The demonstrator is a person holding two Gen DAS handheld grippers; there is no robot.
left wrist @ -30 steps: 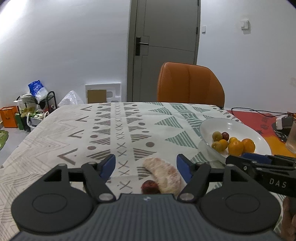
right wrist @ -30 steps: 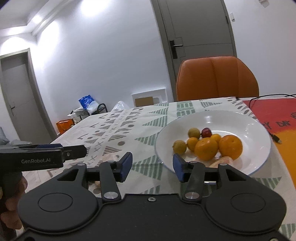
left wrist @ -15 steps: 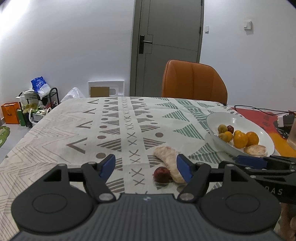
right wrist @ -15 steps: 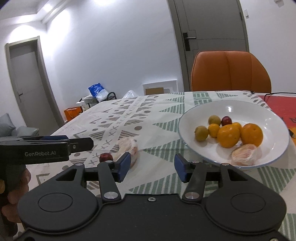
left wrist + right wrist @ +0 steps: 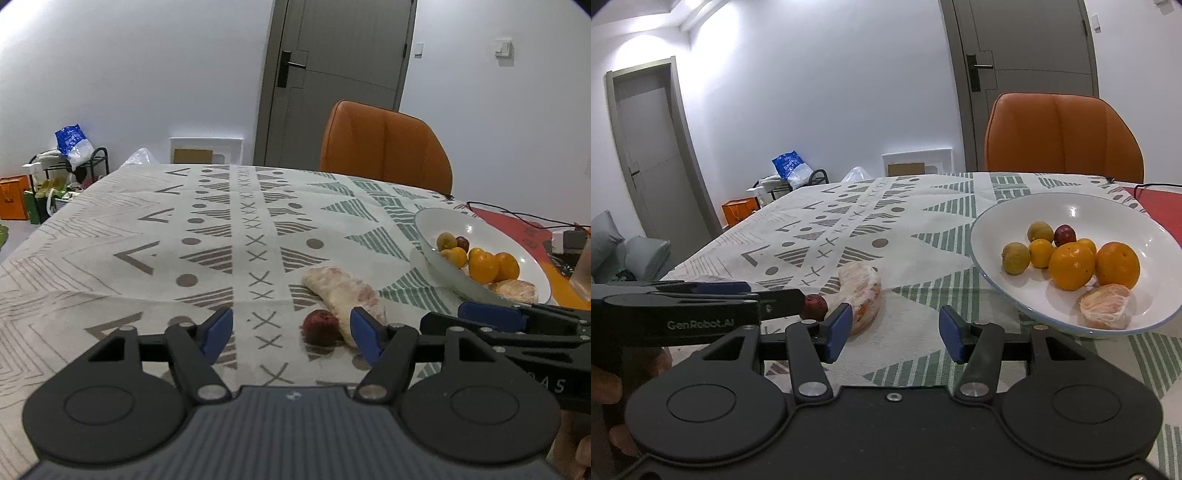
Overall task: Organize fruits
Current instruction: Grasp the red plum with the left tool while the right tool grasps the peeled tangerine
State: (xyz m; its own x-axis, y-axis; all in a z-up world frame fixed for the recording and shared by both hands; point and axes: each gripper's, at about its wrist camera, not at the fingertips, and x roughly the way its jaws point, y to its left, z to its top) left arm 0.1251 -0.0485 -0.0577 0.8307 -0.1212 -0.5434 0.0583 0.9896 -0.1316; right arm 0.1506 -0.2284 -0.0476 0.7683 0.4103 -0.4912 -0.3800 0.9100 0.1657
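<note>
A small dark red fruit [image 5: 320, 326] [image 5: 815, 307] lies on the patterned tablecloth beside a pale peeled citrus segment [image 5: 343, 291] [image 5: 860, 291]. My left gripper [image 5: 291, 330] [image 5: 772, 291] hovers low in front of them. Its jaws are closing, the red fruit sits just ahead near the right finger, and the pads touch nothing. My right gripper [image 5: 892, 330] [image 5: 447, 315] stands open over bare cloth between the segment and the white bowl [image 5: 1071, 210] [image 5: 517, 247]. The bowl holds oranges [image 5: 1071, 266], several small fruits and another peeled segment [image 5: 1104, 306].
An orange chair [image 5: 384, 147] stands at the table's far side. A red mat with a cable and plug [image 5: 569, 240] and a glass [image 5: 583, 273] lie right of the bowl. The table's left edge drops to a floor with bags and a rack [image 5: 55, 173].
The left gripper has sunk, and the red fruit now shows whole in the gap between its fingers. The right gripper has shifted left, so the bowl sits further right and the segment has come into view.
</note>
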